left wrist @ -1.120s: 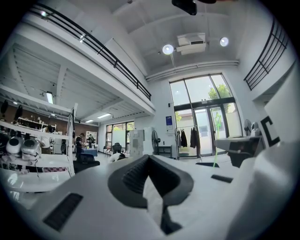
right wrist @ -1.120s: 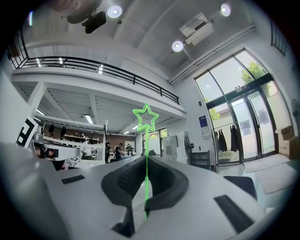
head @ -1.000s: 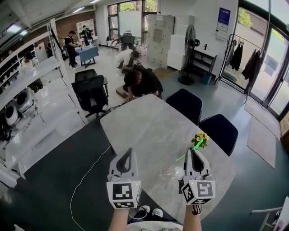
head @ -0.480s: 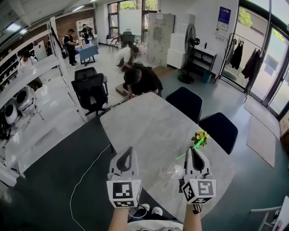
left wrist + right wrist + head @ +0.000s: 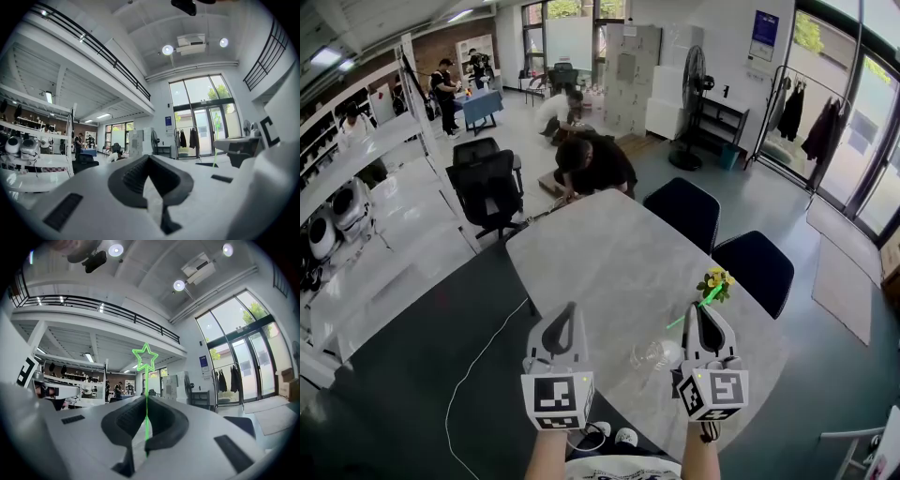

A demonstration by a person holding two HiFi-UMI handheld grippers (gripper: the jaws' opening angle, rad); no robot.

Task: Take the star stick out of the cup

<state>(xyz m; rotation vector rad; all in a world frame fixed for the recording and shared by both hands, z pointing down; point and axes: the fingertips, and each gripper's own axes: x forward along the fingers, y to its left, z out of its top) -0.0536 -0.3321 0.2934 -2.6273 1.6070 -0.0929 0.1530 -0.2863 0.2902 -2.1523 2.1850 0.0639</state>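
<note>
A thin green star stick [image 5: 694,310] slants up and to the right, pinched in my right gripper [image 5: 703,313], which is shut on it. In the right gripper view the stick [image 5: 146,394] rises from between the closed jaws of that gripper [image 5: 146,401], its outlined star [image 5: 146,357] well above them. A clear cup [image 5: 653,356] sits on the table just left of this gripper, under the stick's lower end. My left gripper [image 5: 568,312] hovers near the table's front edge, left of the cup, shut and holding nothing [image 5: 150,161].
The grey marble table [image 5: 609,262] stretches away ahead. A small yellow flower bunch [image 5: 715,280] shows at the stick's far end. Two dark chairs [image 5: 727,239] stand along the right side, an office chair [image 5: 490,192] at the far left. A person bends beyond the far end.
</note>
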